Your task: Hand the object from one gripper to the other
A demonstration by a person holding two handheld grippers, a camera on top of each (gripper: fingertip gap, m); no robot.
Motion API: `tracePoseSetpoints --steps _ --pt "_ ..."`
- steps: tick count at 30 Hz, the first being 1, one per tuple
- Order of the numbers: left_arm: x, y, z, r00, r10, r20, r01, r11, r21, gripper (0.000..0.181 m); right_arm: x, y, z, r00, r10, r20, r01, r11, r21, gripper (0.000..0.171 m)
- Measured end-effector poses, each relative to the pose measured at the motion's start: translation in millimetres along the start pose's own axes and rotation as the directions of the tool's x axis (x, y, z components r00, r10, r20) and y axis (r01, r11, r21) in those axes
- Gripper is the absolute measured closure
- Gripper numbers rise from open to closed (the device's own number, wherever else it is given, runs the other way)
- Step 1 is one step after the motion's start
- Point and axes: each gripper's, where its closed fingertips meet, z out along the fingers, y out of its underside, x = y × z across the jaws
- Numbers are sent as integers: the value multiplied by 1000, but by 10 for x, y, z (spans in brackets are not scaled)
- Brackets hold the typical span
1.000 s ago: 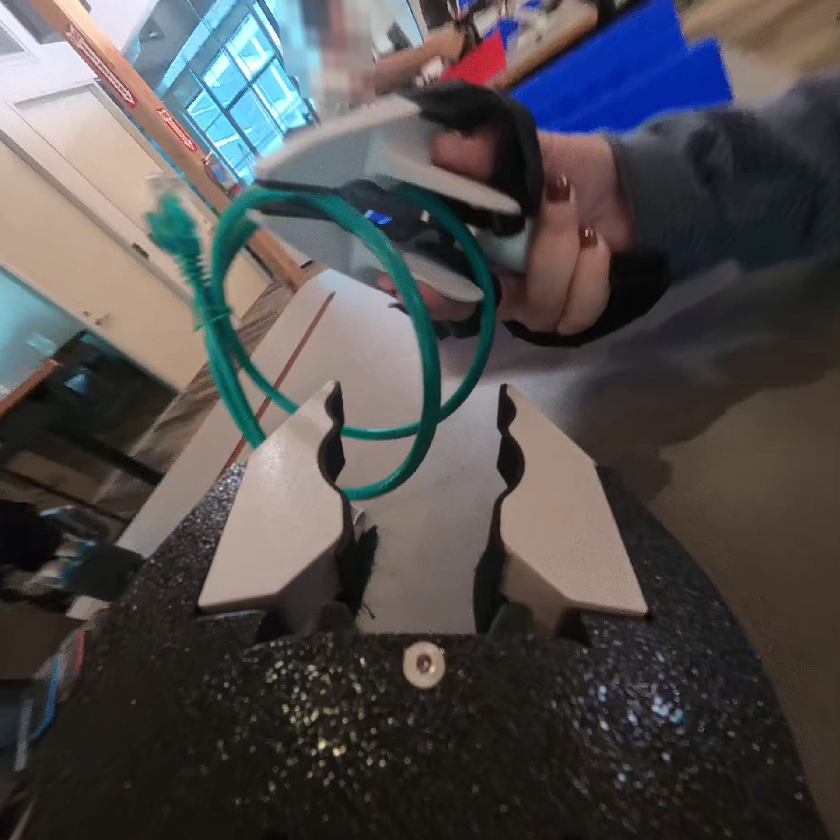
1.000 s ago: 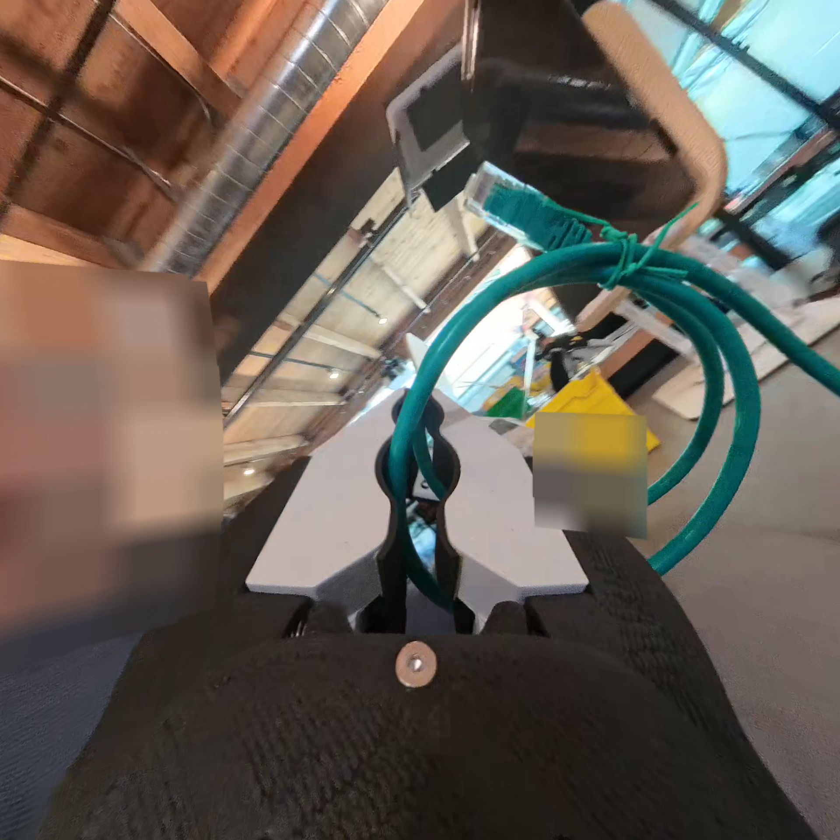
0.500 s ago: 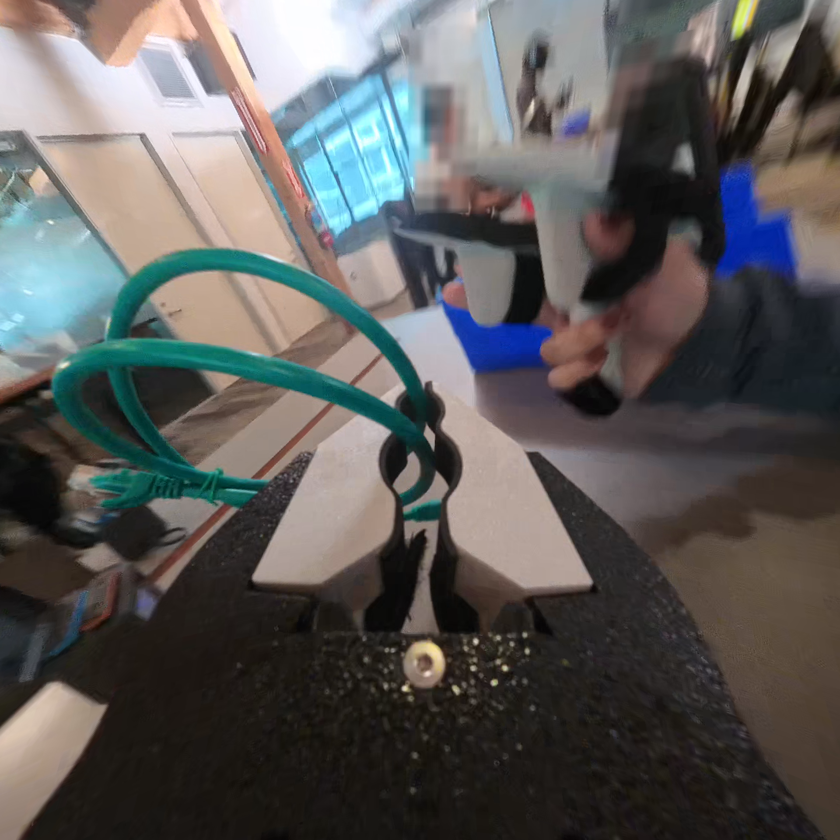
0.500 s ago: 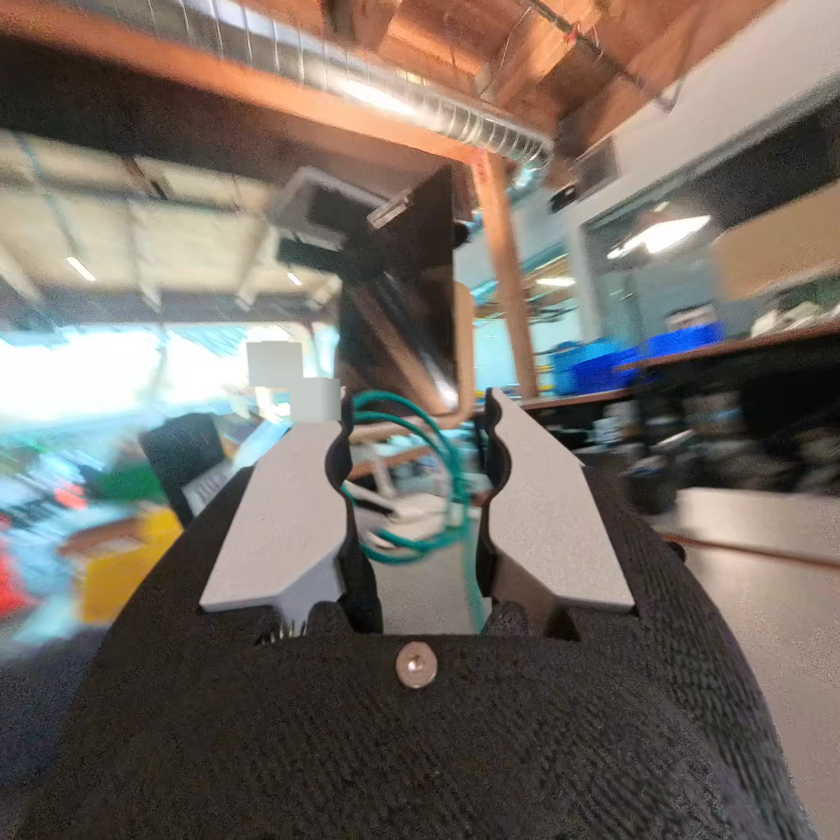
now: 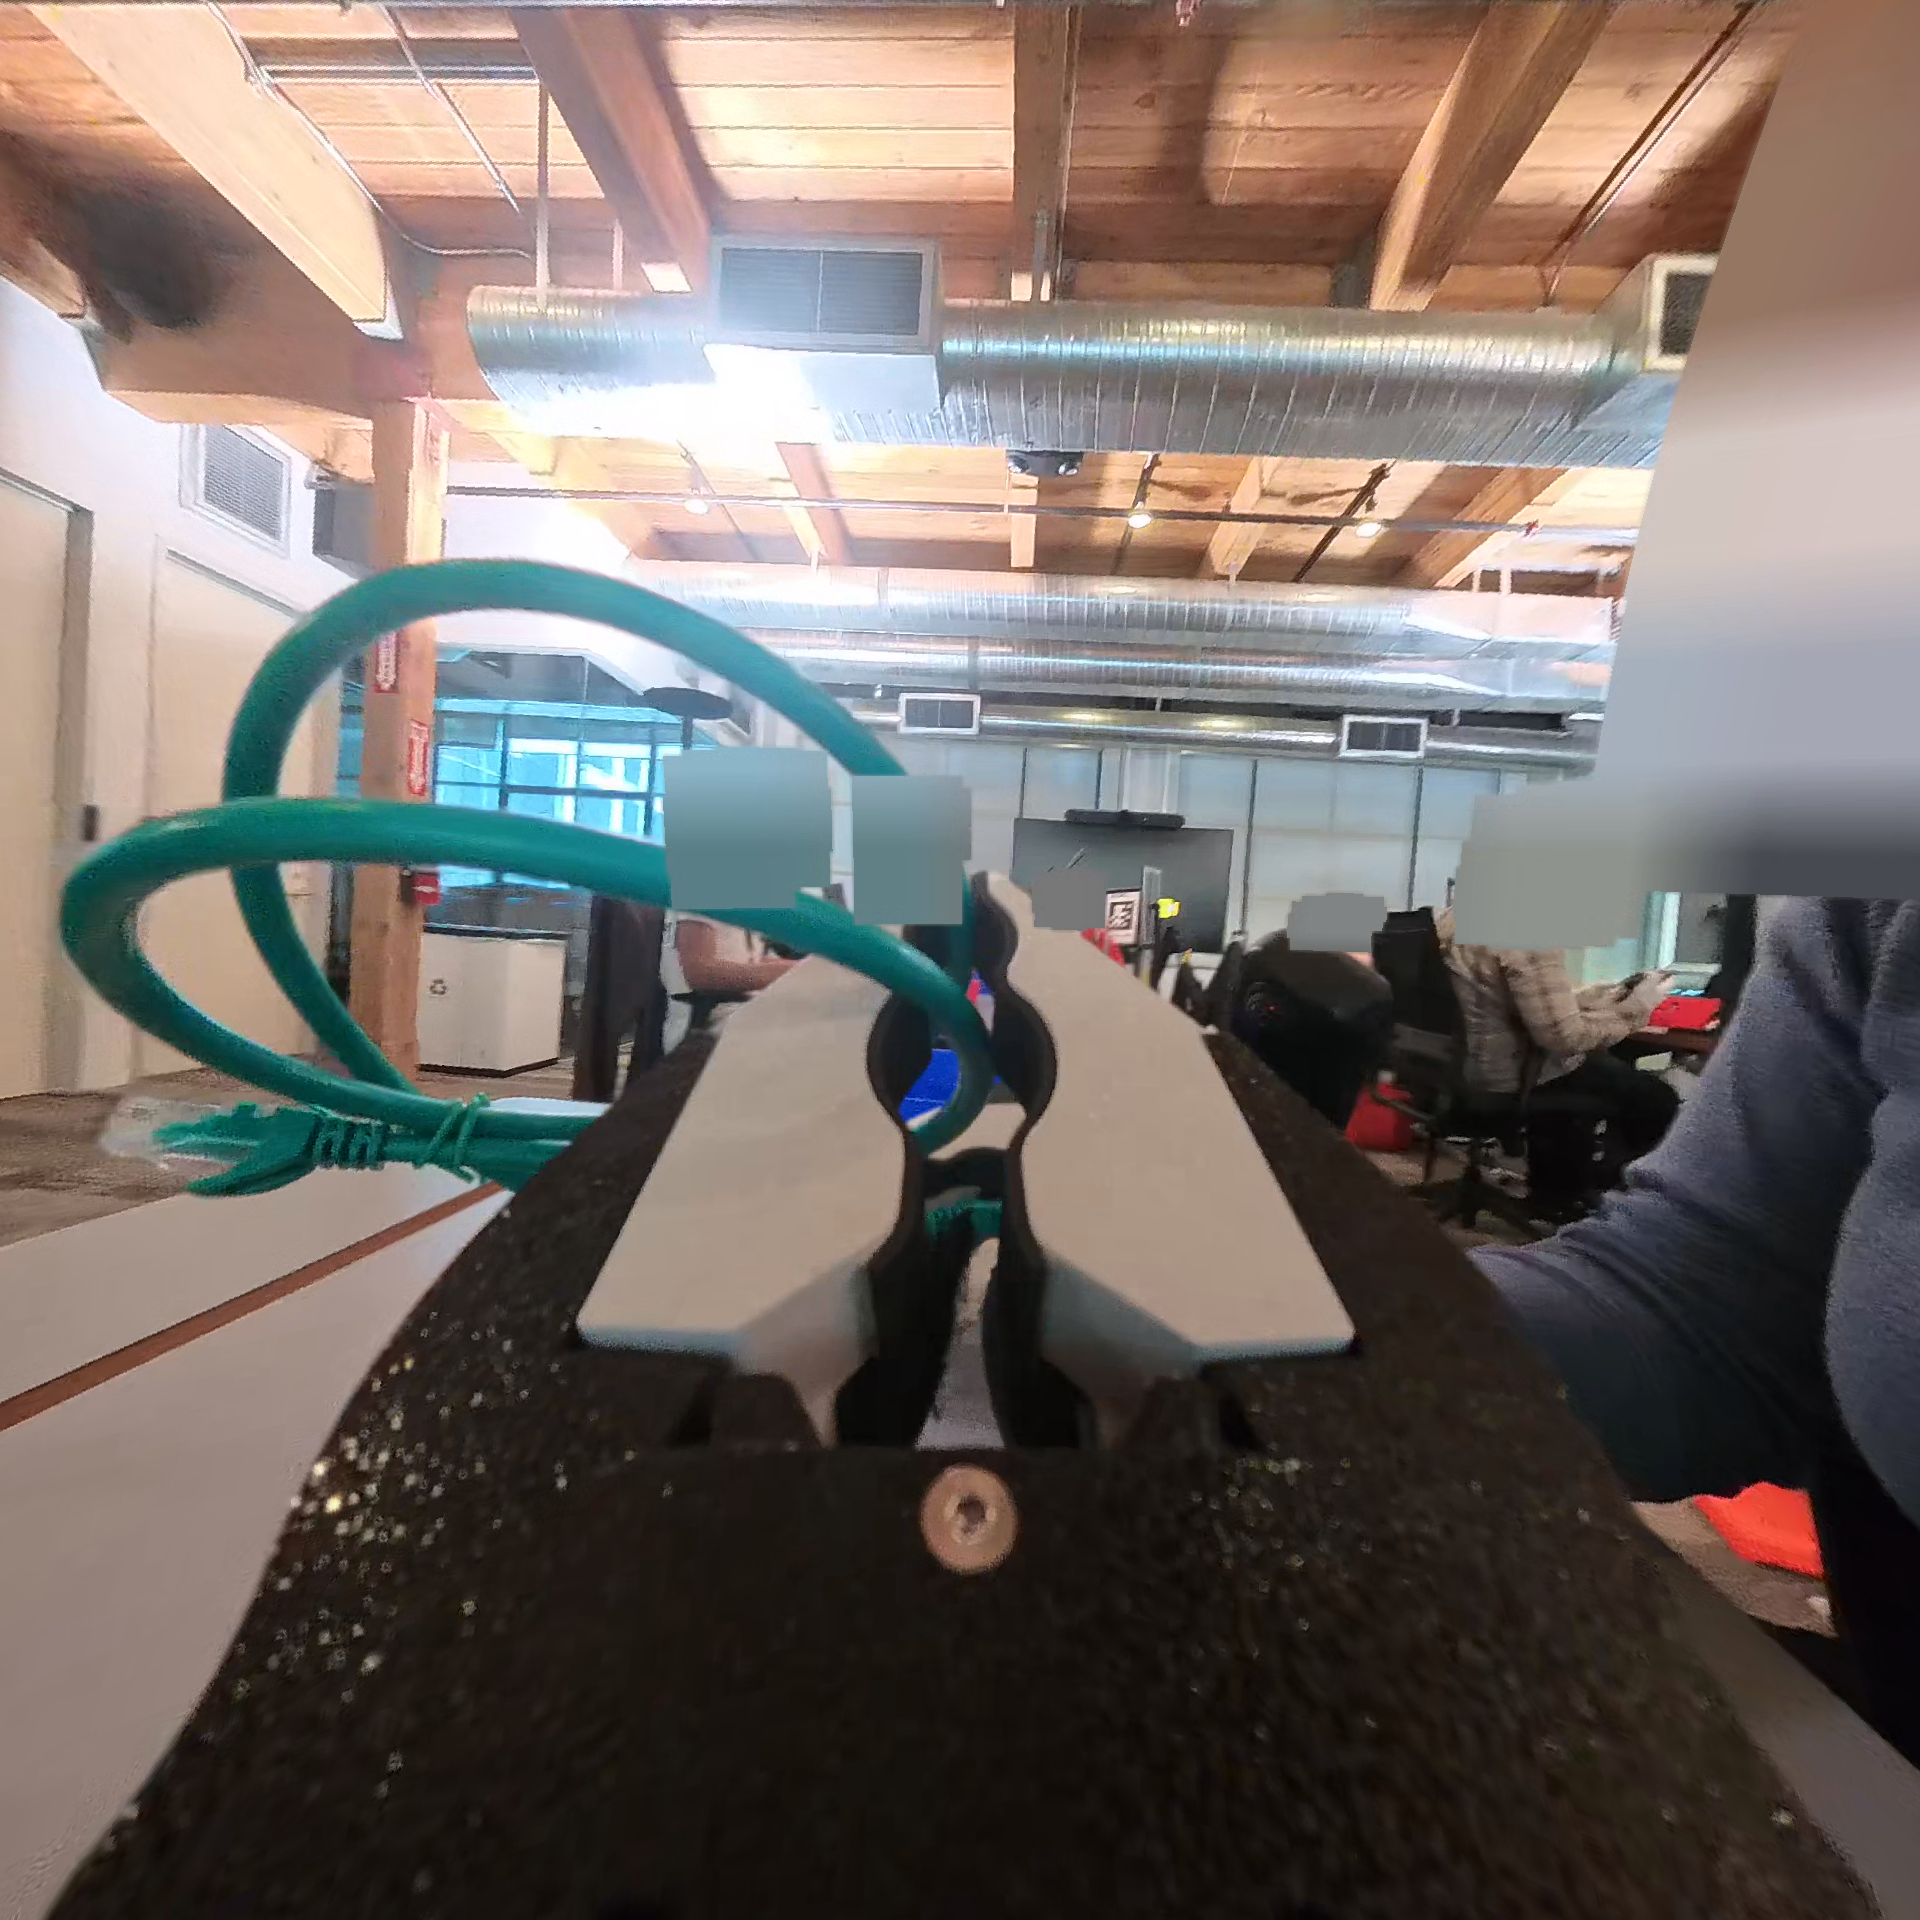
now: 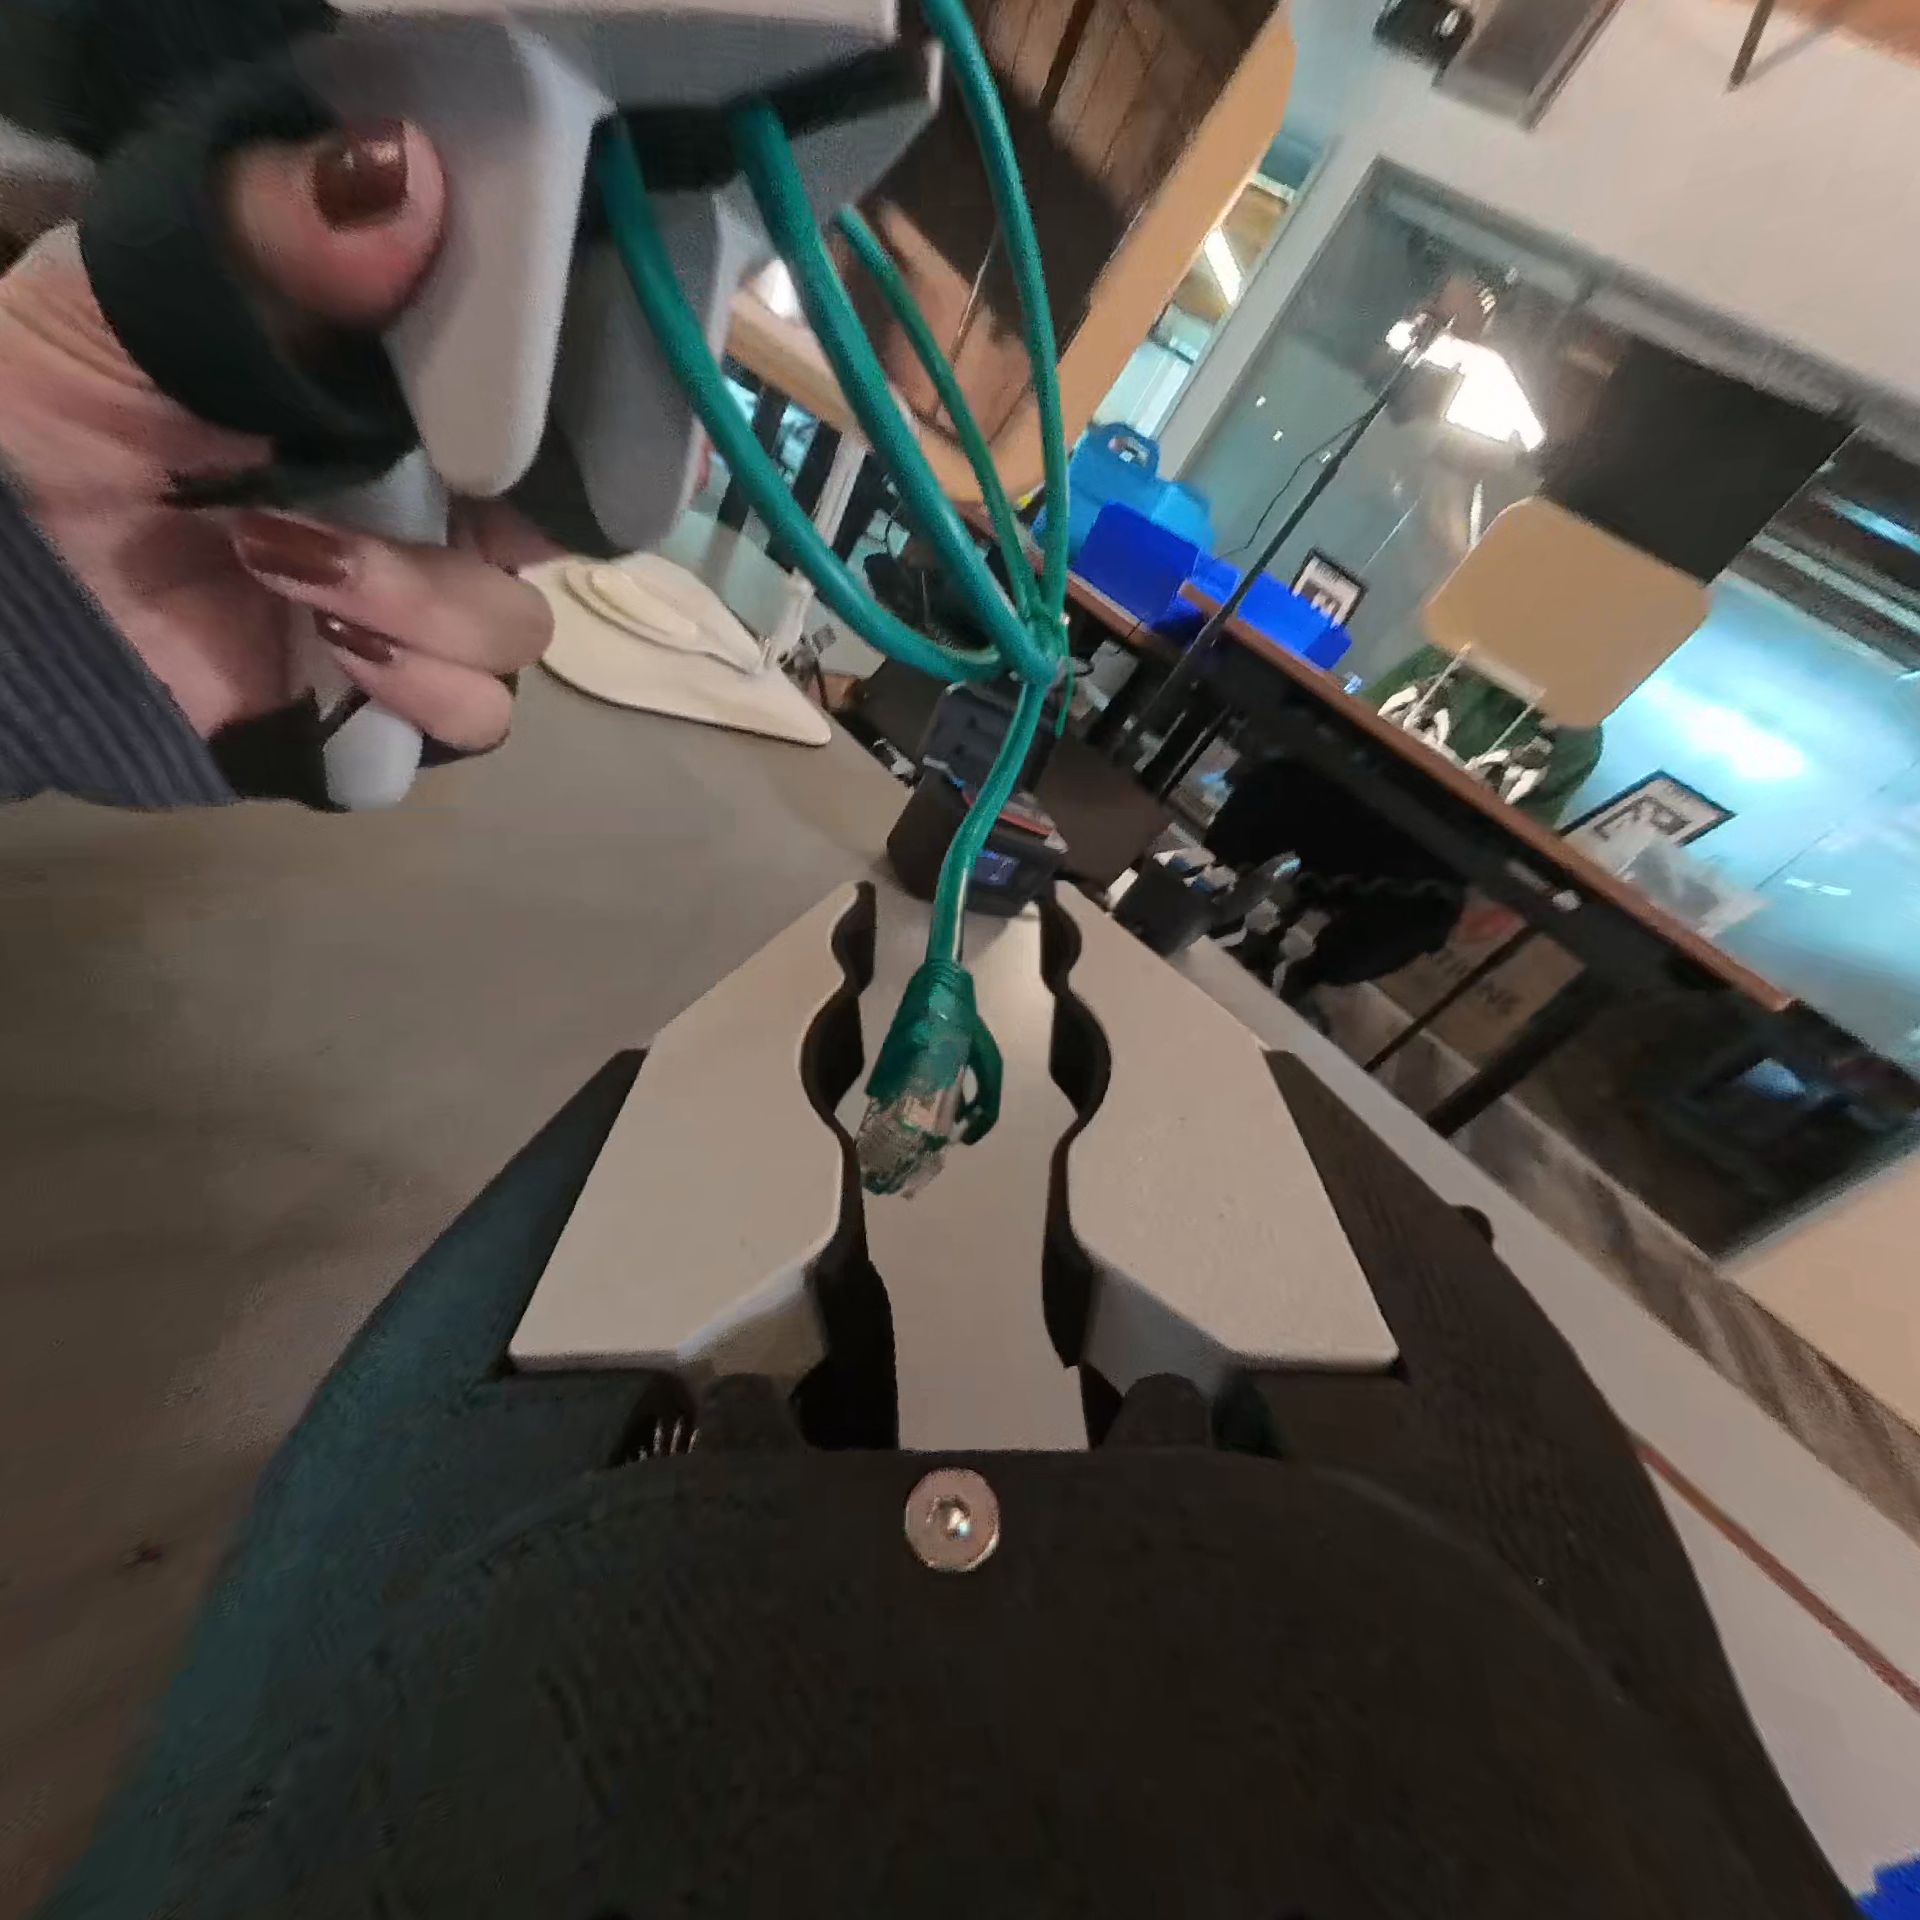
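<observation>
Left wrist view: the green cable (image 5: 499,831) is a tied coil, and one strand is pinched between the left gripper (image 5: 982,997) fingers, which are pressed together on it. The loops stick out toward 9 o'clock, and a plug (image 5: 197,1132) points the same way at about 8 o'clock. In the right wrist view the coil (image 6: 831,416) hangs down from that left gripper (image 6: 665,125), up at 11 o'clock, with a hand (image 6: 343,540) around its handle. One loose plug (image 6: 920,1081) dangles between the right gripper (image 6: 951,935) fingers, which are spread apart and hold nothing. The cable's long way runs from 12 to 6 there. I think the pass is done. The gray table (image 6: 364,987) lies below with open room, but its edge is close at 3 o'clock.
</observation>
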Motion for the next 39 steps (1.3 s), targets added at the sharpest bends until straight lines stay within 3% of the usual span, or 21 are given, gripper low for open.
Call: tracePoseSetpoints --steps 1,3,6,10,14,17,23,26,28,31,32,34,39 --pt "-11 3 2 1000 -23 -10 23 1000 7 180 26 -35 -18 1000 -22 -18 22 1000 17 142" --pt "-22 10 11 997 -69 -27 69 997 23 181 95 -119 -72 993 -82 -79 87 994 62 161" --pt "-50 9 20 992 -119 -36 121 991 49 180 104 -131 -85 986 -136 -95 141 989 54 162" --pt "-74 20 38 975 -210 -69 215 974 77 179 315 -186 -157 981 -77 -180 89 994 57 164" --pt "-57 180 109 922 -361 -136 365 931 0 123 847 -375 -469 923 -21 -384 57 995 83 164" --pt "-9 452 194 889 -436 -140 417 897 -144 111 1240 -554 -870 846 -30 -533 70 996 55 164" --pt "-88 630 189 916 -397 -60 378 904 -199 112 2015 -506 -2211 606 -114 -787 -38 984 -172 164" --pt "-108 581 177 920 -388 -55 373 911 -174 117 2184 -296 -2755 538 -262 -801 -104 923 -371 163" --pt "-130 558 165 919 -391 -51 379 912 -157 120 2180 -72 -2925 572 -311 -759 -168 861 -479 163" --pt "-157 538 121 915 -400 -44 391 909 -144 120 2020 436 -2984 690 -208 -693 -326 765 -555 161" --pt "-163 531 109 914 -403 -41 394 908 -140 121 1983 520 -3011 695 -177 -697 -363 750 -553 153" --pt "-201 521 72 918 -395 -25 389 912 -134 120 1974 486 -3051 672 -153 -724 -378 770 -514 135" --pt "-456 513 -20 943 -311 123 322 943 -86 121 2014 -19 -2843 629 -130 -767 -291 875 -387 120"
